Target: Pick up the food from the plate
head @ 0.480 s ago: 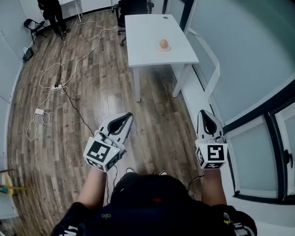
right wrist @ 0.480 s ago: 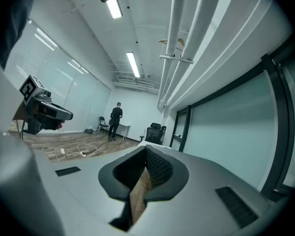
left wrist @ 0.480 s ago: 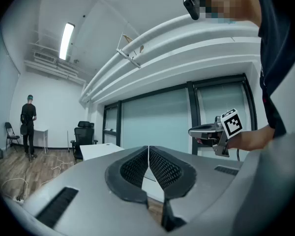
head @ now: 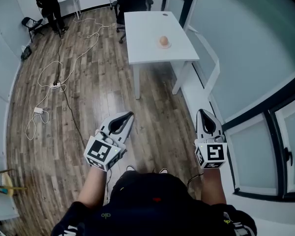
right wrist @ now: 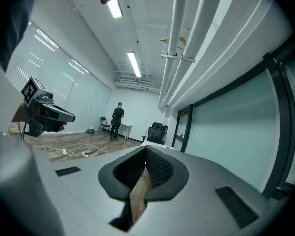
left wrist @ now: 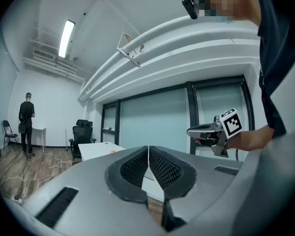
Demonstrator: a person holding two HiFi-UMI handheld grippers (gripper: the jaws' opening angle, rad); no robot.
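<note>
On the white rectangular desk (head: 147, 38) far ahead, the round tan food (head: 163, 41) sits on its small pale plate (head: 167, 47), not yet picked up. The left gripper (head: 130, 115) and right gripper (head: 202, 111) are both closed and empty, well apart from it. The whole approach and grasp is left to do.

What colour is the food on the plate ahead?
Orange-tan: a rounded piece of food on a pale plate. The head view shows it best.
</note>
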